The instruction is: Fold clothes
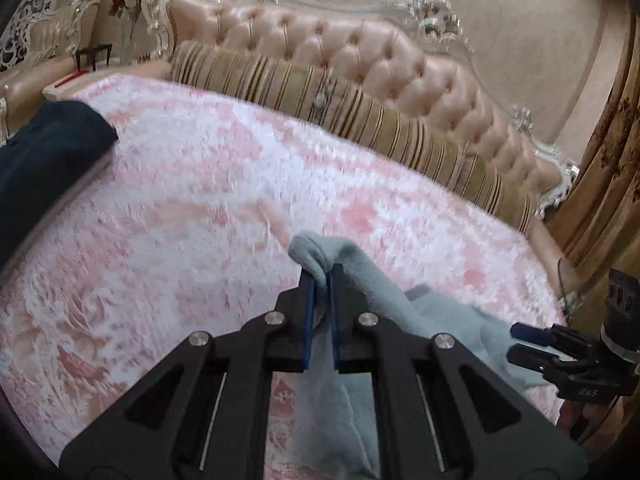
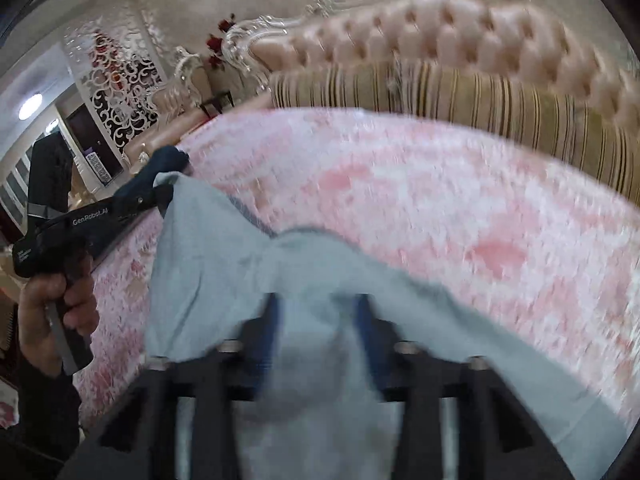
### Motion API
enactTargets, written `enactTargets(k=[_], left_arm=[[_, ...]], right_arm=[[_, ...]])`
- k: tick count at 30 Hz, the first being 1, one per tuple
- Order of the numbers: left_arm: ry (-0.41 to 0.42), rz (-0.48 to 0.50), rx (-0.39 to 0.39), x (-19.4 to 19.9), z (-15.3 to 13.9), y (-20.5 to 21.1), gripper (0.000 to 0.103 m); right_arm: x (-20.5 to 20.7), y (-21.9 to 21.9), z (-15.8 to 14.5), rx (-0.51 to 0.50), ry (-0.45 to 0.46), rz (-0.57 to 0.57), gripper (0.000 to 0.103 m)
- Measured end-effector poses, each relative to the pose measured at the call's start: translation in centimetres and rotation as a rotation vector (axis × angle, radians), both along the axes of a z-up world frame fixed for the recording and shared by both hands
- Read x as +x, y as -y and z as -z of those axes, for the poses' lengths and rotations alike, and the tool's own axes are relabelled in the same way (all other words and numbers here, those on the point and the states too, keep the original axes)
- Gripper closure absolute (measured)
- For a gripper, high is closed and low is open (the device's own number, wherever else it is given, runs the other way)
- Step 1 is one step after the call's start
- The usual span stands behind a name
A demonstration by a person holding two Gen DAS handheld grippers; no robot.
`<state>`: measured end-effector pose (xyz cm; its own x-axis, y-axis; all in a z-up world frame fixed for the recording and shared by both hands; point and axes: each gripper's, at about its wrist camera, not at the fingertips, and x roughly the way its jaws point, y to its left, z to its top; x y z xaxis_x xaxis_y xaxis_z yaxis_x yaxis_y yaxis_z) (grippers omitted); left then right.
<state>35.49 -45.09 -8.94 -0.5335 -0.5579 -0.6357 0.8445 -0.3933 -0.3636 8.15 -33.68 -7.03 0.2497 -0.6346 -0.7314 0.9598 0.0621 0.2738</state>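
Pink bed cover [image 1: 208, 184], blurred; grey garment [image 2: 248, 264] hiding right gripper [image 2: 318, 304].

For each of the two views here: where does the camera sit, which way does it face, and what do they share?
Left wrist: sits on the left gripper, faces across the pink blanket toward the tufted headboard; the right gripper shows at the lower right.
Right wrist: sits on the right gripper, faces the same way; the left gripper and the hand holding it show.
Shared: the grey garment, blanket, headboard, striped bolster.

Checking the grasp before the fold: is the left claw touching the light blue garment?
Touching. The left wrist view shows the left claw pinched on a fold of the light blue garment, cloth bunched between its fingers.
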Motion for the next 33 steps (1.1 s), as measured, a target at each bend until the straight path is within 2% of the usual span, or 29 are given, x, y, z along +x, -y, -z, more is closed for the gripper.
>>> enactTargets(k=[1,2,3,4,5,7,10,12,14,15,17,18,19,21,22,23,28,33], left_arm=[[0.009,0.004,0.015,-0.2,0.6,-0.2,0.088],[0.016,0.007,0.031,-0.3,1.1,-0.4,0.084],[0.002,-0.001,0.046,0.0,1.5,-0.9,0.082],[-0.012,-0.008,0.061,0.2,1.9,-1.4,0.068],[-0.033,-0.015,0.077,0.6,2.2,-2.1,0.04],[-0.074,-0.029,0.108,1.2,2.7,-3.6,0.022],[-0.136,-0.05,0.156,2.2,3.5,-5.7,0.022],[-0.176,-0.062,0.187,2.8,4.0,-7.2,0.022],[-0.179,-0.008,0.217,2.0,4.0,-8.9,0.022],[-0.163,0.014,0.23,1.4,4.1,-9.4,0.022],[-0.149,0.062,0.256,0.2,4.2,-10.7,0.022],[-0.158,0.09,0.27,-0.6,4.3,-11.2,0.022],[-0.14,0.107,0.274,-1.2,4.4,-11.4,0.026],[-0.095,0.133,0.288,-2.5,4.7,-11.5,0.063],[-0.091,0.128,0.276,-2.4,4.3,-11.0,0.087],[-0.087,0.123,0.264,-2.3,4.0,-10.5,0.093],[-0.067,0.095,0.204,-1.8,2.2,-8.1,0.096],[-0.046,0.068,0.143,-1.3,0.5,-5.7,0.096]], right_arm=[[-0.6,-0.3,0.7,0.01,0.009,0.01,0.029],[-1.2,-0.6,1.3,0.019,0.015,0.023,0.024],[-1.9,-1.0,1.8,0.024,0.01,0.046,0.024],[-2.7,-1.3,2.1,0.027,0.004,0.068,0.024],[-3.4,-1.5,2.4,0.037,0.007,0.083,0.023],[-4.8,-1.7,3.1,0.07,0.011,0.1,0.021],[-5.8,-1.8,3.8,0.105,-0.034,0.108,0.021],[-5.8,-1.8,4.3,0.114,-0.033,0.079,0.021],[-5.2,-1.5,4.9,0.109,-0.028,0.037,0.022],[-4.7,-1.4,5.3,0.11,-0.028,0.01,0.026],[-3.6,-1.2,5.8,0.1,-0.062,-0.018,0.053],[-3.2,-1.1,5.8,0.094,-0.07,-0.024,0.061],[-3.0,-1.0,5.8,0.093,-0.069,-0.026,0.064],[-3.0,-0.9,5.7,0.081,-0.019,-0.031,0.073],[-3.1,-0.9,5.6,0.075,0.011,-0.034,0.095],[-2.8,-0.9,5.4,0.069,0.019,-0.041,0.102],[-0.1,-0.2,3.9,0.034,-0.019,-0.073,0.102],[0.2,1.8,2.4,0.013,-0.022,-0.056,0.099]])
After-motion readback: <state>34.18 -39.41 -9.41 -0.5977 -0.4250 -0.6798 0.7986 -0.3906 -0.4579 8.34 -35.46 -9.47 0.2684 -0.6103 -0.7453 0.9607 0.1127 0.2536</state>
